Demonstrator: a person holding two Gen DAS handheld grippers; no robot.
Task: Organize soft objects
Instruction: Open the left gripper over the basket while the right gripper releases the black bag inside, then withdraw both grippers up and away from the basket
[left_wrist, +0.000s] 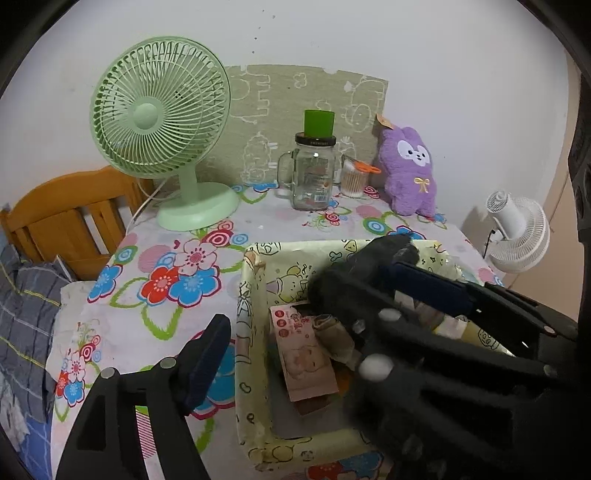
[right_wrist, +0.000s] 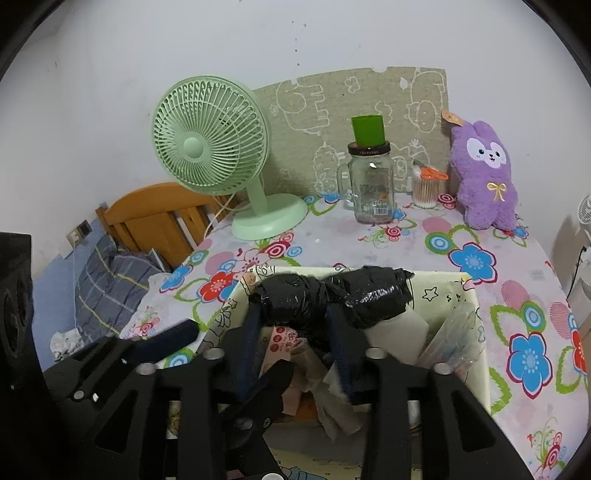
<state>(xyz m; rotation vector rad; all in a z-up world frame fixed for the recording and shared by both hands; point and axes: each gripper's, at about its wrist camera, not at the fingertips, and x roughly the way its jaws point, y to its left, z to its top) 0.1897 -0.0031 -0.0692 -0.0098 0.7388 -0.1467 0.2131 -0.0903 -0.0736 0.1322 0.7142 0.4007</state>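
No text can be read; print on the glass jar (right_wrist: 370, 188) and pink packet (left_wrist: 308, 354) is too blurred.

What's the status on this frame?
Left tool open. Right tool open, straddling black plastic-wrapped bundle above cream cartoon-print box. Papers already in box; nothing in the way.
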